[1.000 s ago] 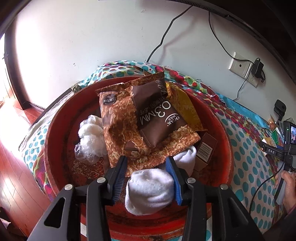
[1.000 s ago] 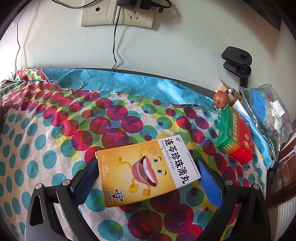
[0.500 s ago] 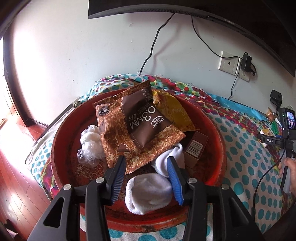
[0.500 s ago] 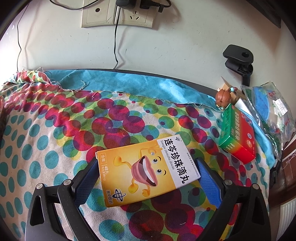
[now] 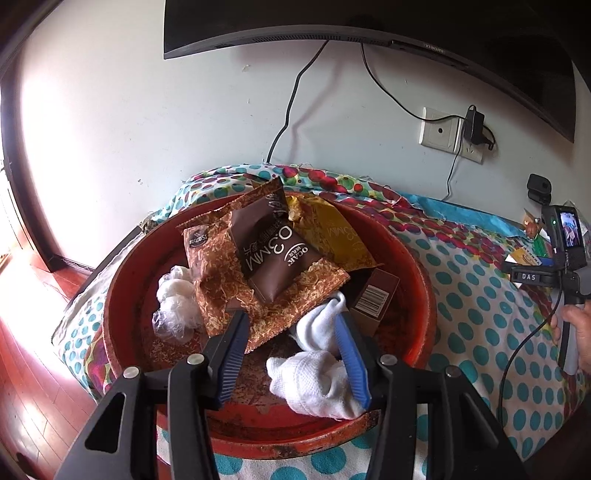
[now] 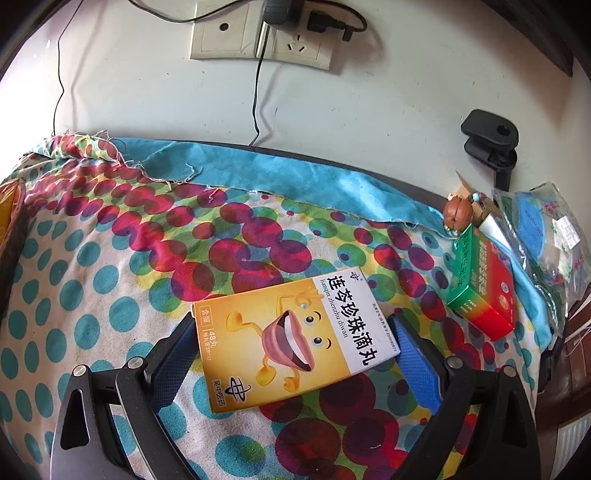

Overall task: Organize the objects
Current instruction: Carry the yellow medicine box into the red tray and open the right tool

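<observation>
Our left gripper (image 5: 291, 354) is opening, its jaws now wider than a second ago; the white sock (image 5: 314, 384) has slipped free and lies in the red basin (image 5: 417, 314), only brushing 1 pad. We judge this item placed.

Left wrist view: looks forward and down along the left tool (image 5: 291, 354), close over the red basin (image 5: 417, 280) on the dotted cloth (image 5: 476, 295); wall and screen at 12 o'clock.
Right wrist view: looks forward and down along the right tool (image 6: 295, 343), near the yellow box (image 6: 291, 339); wall socket (image 6: 258, 33) at 12 o'clock.
Shared: dotted cloth, socket, black clamp (image 6: 491, 140); the right tool (image 5: 554, 266) shows at 3 o'clock in the left view.
</observation>
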`<state>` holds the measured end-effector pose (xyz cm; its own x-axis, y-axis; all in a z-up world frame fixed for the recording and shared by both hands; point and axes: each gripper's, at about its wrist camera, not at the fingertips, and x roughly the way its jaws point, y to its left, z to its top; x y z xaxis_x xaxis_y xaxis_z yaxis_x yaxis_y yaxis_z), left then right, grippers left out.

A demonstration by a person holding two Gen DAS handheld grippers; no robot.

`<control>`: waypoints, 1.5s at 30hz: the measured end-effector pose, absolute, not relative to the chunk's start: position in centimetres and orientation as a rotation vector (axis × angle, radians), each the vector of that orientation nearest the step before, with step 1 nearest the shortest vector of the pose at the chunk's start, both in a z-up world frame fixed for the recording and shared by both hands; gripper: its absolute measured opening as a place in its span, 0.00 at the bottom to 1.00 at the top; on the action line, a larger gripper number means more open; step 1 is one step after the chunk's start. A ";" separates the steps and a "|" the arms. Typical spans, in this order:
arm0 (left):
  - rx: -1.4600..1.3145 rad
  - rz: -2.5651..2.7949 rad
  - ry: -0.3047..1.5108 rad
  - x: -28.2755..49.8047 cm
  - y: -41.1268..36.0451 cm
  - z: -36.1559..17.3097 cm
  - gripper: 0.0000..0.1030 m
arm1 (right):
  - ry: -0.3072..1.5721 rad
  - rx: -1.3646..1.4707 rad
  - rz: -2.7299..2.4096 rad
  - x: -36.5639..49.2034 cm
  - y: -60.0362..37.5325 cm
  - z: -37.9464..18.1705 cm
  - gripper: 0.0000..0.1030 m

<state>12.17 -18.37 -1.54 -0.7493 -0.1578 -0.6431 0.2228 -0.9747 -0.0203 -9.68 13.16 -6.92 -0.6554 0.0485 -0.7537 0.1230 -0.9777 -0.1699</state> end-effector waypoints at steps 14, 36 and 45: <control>0.972 -2.710 0.146 12.4 -19.3 -1.5 0.50 | 0.258 1.205 -2.755 -9.0 10.6 -4.4 0.95; 0.910 -2.707 0.168 13.1 -19.6 -0.8 0.50 | 0.323 0.994 -2.467 -2.9 0.0 1.4 0.95; 0.941 -2.652 0.283 13.2 -21.3 -0.5 0.50 | 0.401 0.978 -2.331 -0.8 -3.1 1.1 0.95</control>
